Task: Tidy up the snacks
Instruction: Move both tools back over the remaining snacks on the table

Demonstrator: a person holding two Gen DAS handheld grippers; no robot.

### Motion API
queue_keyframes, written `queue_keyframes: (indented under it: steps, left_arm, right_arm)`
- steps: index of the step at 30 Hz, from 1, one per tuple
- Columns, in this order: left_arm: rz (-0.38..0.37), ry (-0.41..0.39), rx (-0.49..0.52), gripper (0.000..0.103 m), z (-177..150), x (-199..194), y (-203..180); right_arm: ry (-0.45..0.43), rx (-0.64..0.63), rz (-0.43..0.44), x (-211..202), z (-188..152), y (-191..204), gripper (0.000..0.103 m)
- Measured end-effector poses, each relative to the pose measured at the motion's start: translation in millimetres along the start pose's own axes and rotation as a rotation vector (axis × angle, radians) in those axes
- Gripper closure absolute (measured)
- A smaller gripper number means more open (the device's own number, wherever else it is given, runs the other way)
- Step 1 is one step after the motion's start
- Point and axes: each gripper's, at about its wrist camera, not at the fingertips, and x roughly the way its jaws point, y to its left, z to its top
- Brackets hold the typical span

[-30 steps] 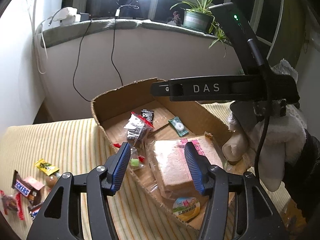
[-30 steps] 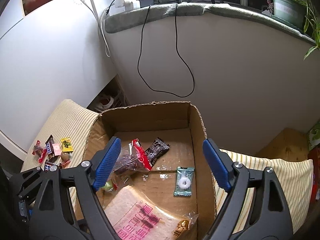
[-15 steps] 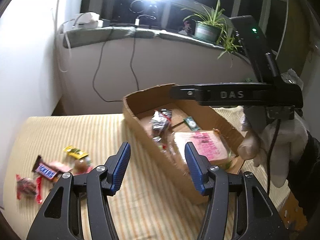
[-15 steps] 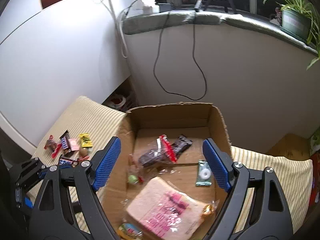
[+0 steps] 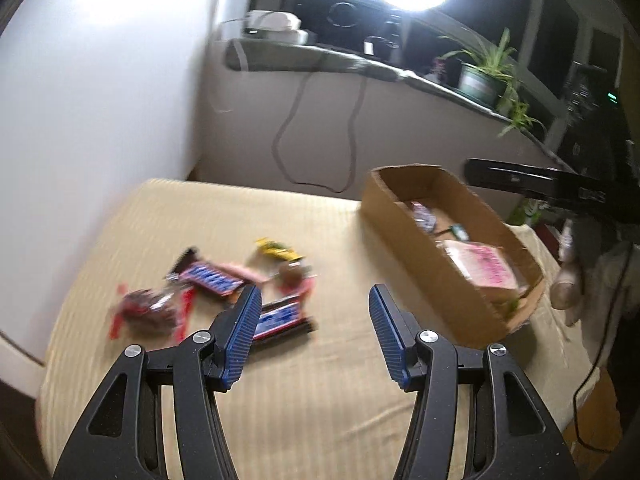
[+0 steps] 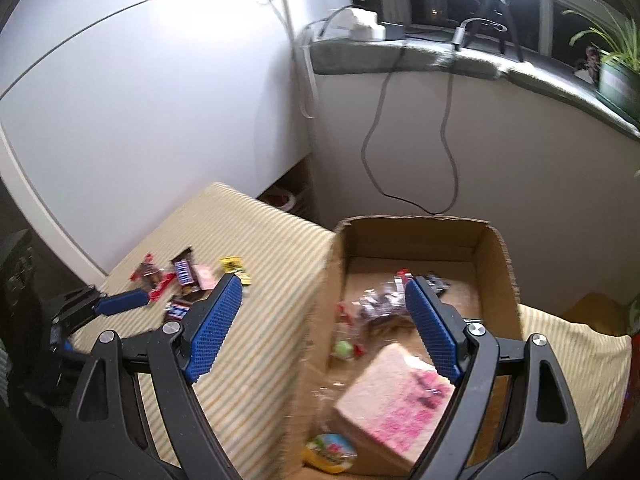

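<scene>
A cardboard box (image 5: 424, 248) (image 6: 320, 320) sits on the striped cloth and holds a wrapped bread slice (image 5: 486, 266) (image 6: 396, 408), dark candy packets (image 6: 384, 300) and a round yellow-rimmed snack (image 6: 330, 452). Loose snacks lie left of the box: Snickers bars (image 5: 208, 276) (image 6: 183, 272), a yellow packet (image 5: 280, 250) (image 6: 236, 268) and a red-wrapped candy (image 5: 146, 312). My left gripper (image 5: 312, 332) is open and empty, just short of the loose pile. My right gripper (image 6: 324, 324) is open and empty above the box's left wall.
The striped cloth surface (image 5: 320, 392) ends near a white wall on the left. A grey sill (image 6: 400, 56) with cables, a charger and a potted plant (image 5: 484, 76) runs behind. A gloved hand (image 5: 572, 280) holds the right gripper beside the box.
My left gripper has swung left from over the box to the loose snack pile. My right gripper has pulled back and shifted left over the box's left wall.
</scene>
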Motion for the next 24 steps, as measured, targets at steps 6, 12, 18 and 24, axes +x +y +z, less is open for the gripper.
queue_keyframes:
  steps: [6, 12, 18, 24]
  left_arm:
    - [0.047, -0.007, -0.072, 0.048, -0.3, -10.4, 45.2]
    - [0.051, 0.007, -0.135, 0.048, 4.1, -7.9, 86.0]
    - [0.006, 0.047, -0.188, 0.05, 5.8, 9.6, 105.9]
    - [-0.012, 0.085, -0.202, 0.05, 12.5, 25.7, 118.1]
  right_arm:
    - [0.021, -0.036, 0.121, 12.2, -0.4, 40.8, 0.017]
    - [0.101, -0.061, 0.205, 34.9, -1.9, 80.5, 0.017]
    - [0.2, -0.043, 0.261, 71.2, -6.9, 108.8, 0.026]
    - [0.278, 0.018, 0.297, 109.8, -10.9, 123.4, 0.035]
